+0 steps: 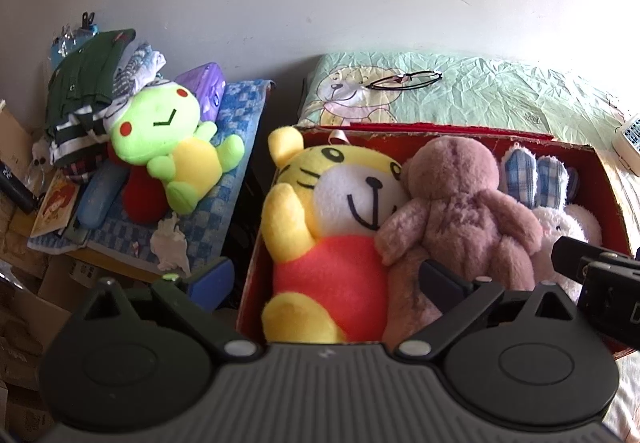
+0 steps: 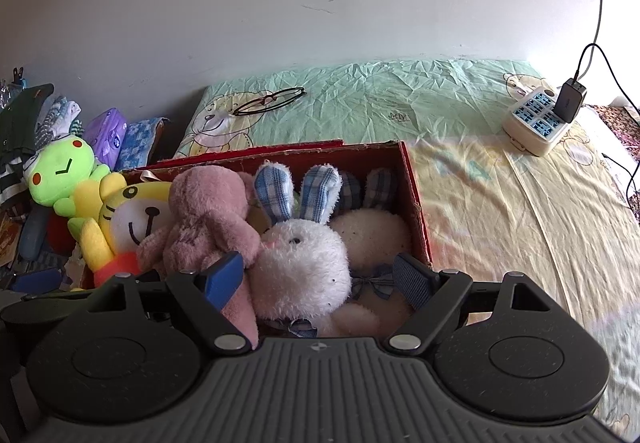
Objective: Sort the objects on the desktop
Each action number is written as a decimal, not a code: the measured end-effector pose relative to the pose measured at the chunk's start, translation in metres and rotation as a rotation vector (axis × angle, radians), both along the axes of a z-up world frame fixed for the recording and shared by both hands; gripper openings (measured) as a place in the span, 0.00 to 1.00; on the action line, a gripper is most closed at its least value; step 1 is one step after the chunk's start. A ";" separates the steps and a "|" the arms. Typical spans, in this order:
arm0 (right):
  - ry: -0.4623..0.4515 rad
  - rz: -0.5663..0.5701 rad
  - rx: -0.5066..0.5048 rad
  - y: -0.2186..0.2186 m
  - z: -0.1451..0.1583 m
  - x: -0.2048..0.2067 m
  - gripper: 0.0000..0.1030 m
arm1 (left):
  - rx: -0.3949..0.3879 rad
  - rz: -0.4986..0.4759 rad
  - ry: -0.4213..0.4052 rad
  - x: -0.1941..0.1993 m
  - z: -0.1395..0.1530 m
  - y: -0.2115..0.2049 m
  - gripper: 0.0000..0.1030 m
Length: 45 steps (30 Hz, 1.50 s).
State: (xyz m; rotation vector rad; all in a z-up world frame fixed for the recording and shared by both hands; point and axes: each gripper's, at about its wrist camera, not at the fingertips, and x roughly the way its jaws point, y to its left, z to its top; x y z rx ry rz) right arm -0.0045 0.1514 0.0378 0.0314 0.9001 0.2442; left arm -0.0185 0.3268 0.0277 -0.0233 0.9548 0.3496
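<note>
Second white rabbit (image 2: 374, 235) half hidden; power strip (image 1: 628, 139) cut off.

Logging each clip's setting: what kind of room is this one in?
Most likely a bedroom at home. The red box of plush toys sits on a bed sheet printed with cartoon bears, folded clothes are piled alongside, and eyeglasses lie by the wall.

Four soft toys fill the red box (image 2: 416, 199): one yellow tiger (image 1: 320, 211), one brown bear (image 1: 460, 203), two white rabbits (image 2: 300, 263). One green frog (image 1: 168, 139) lies outside. One pair of glasses (image 2: 270, 101).
</note>
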 end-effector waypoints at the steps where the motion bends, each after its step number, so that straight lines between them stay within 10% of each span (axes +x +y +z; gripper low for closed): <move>1: 0.000 0.000 0.001 0.000 0.000 0.000 0.82 | -0.001 0.000 0.000 0.000 0.000 0.000 0.97; 45: 0.045 0.020 0.054 -0.006 -0.001 -0.008 0.70 | -0.037 0.022 0.033 -0.009 0.004 0.006 0.99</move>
